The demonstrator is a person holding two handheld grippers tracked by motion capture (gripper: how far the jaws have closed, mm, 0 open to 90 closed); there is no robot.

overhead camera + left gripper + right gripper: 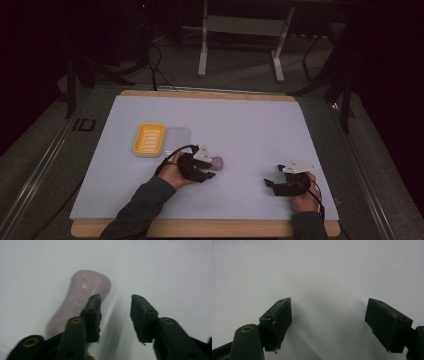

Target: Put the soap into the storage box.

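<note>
A pale pink bar of soap (218, 162) lies on the white table mat (250, 125), right of centre-left. My left gripper (212, 170) is right at the bar, open. In the left gripper view the soap (80, 295) lies beside and partly behind the left jaw, outside the gap of the left gripper (115, 300). A yellow ribbed soap dish (149, 139) sits farther back left, with a clear flat lid (178, 137) next to it. My right gripper (270, 183) rests low near the front right, open, and the right gripper (329, 302) has bare mat between its jaws.
The mat lies on a wooden board (210, 228) whose edge shows along the front. Beyond the table are a dark floor, cables (157, 60) and the legs of a metal frame (240, 45).
</note>
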